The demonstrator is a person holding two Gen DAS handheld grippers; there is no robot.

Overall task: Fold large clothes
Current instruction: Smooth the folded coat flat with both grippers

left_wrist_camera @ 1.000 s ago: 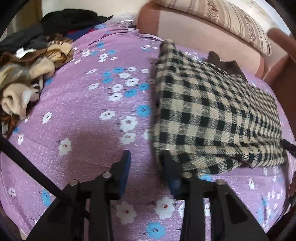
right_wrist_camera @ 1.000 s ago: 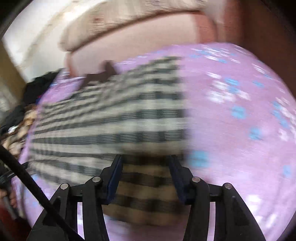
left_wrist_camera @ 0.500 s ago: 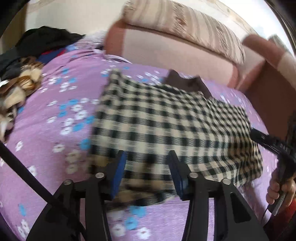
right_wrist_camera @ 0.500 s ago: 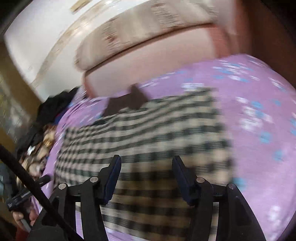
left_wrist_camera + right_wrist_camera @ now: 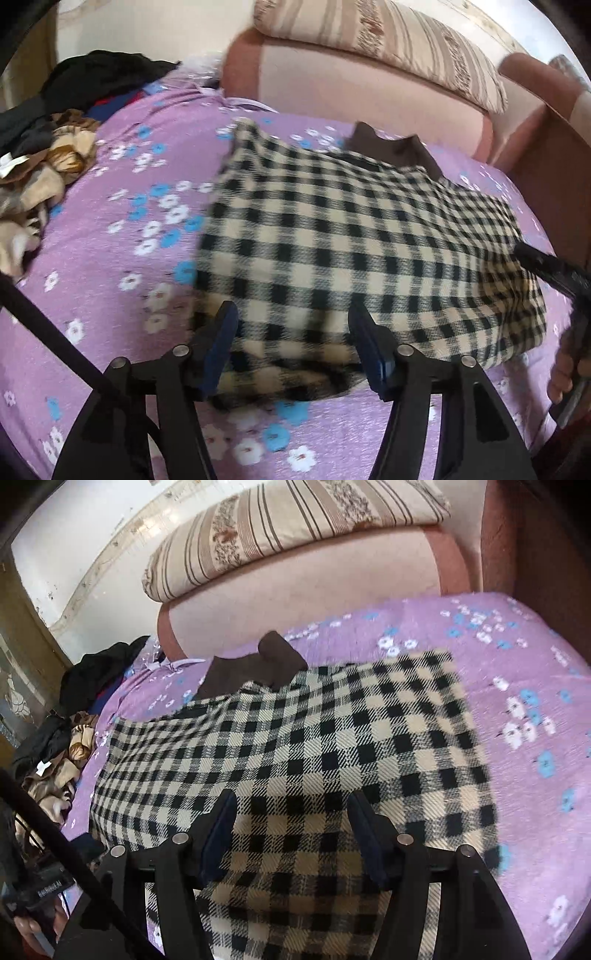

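Your checked garment (image 5: pixel 354 251) is lying folded into a rough rectangle on the purple flowered bedsheet (image 5: pixel 122 280), brown collar (image 5: pixel 255 664) poking out at the far edge near the sofa back (image 5: pixel 303 602). Both claws have just been opening: the left claw (image 5: pixel 291 332) is released over the near left corner, the right claw (image 5: pixel 291 812) is spread above the near edge, and neither looks to be pinching cloth.

Stuff to watch: the near left corner looks bunched and lifted, so if you go for the next fold without flattening it, you'll bake in a lump. Also, an open pad dragging low across that fuzzy weave could snag the top layer and pull the fold apart. The messy clothes pile (image 5: pixel 40 177) on the far left is close enough to get swept in.
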